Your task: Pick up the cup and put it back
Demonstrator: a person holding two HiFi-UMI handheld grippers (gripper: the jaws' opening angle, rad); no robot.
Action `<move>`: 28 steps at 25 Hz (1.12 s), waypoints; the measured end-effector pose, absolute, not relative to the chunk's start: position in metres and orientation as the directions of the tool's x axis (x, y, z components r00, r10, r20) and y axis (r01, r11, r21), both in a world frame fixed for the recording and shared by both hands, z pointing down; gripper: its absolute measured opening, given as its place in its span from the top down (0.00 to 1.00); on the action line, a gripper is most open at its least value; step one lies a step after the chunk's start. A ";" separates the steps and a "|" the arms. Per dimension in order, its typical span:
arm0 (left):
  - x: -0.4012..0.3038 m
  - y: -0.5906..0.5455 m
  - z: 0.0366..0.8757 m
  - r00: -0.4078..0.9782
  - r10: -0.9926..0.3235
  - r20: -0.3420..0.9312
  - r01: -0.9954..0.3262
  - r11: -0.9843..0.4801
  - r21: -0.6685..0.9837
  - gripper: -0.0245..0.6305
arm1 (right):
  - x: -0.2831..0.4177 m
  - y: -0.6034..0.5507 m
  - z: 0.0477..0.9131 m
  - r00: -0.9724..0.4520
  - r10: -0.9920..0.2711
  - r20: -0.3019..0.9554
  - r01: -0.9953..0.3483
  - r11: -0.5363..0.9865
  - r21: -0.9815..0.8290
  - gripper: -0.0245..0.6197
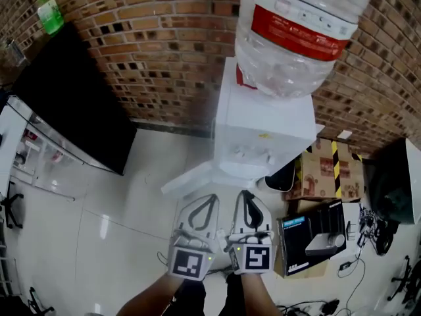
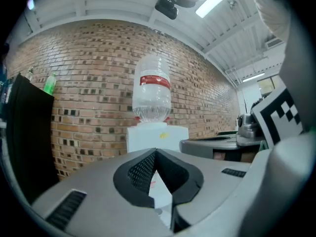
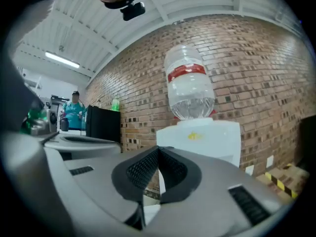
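While held side by side at 6 o'clock, left gripper (image 1: 210,198) and right gripper (image 1: 245,194) are aimed at water dispenser (image 1: 263,127), 12 o'clock; both pressed closed, nothing gripped.

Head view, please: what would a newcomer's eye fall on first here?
The big clear water bottle with its red label, upside down on the white dispenser against the brick wall, at top right. Below it, the left gripper and right gripper sit side by side, both shut and empty.
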State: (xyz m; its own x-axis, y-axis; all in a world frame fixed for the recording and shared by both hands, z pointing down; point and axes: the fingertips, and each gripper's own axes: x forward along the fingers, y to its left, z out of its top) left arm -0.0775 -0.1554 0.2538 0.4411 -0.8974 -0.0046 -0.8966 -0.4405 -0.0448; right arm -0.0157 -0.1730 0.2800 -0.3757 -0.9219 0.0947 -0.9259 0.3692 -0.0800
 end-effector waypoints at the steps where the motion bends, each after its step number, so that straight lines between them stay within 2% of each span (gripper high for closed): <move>1: -0.078 -0.154 0.237 0.444 -0.896 -0.017 -0.896 -0.443 -0.037 0.98 | -0.015 -0.171 0.263 -0.377 -0.922 0.091 -0.926 0.373 -0.061 0.95; 10: -0.078 -0.139 0.097 0.524 -0.829 -0.193 -0.845 -0.535 0.000 0.98 | -0.006 -0.135 0.131 -0.332 -0.941 0.063 -0.941 0.336 0.051 0.95; 18: -0.069 -0.107 0.056 0.597 -0.776 -0.204 -0.791 -0.611 0.011 0.98 | -0.001 -0.094 0.079 -0.322 -0.945 0.051 -0.943 0.325 0.066 0.95; 28: -0.047 -0.022 0.040 0.568 -0.802 -0.187 -0.817 -0.576 -0.012 0.98 | 0.016 -0.004 0.051 -0.419 -0.908 0.014 -0.908 0.419 0.004 0.95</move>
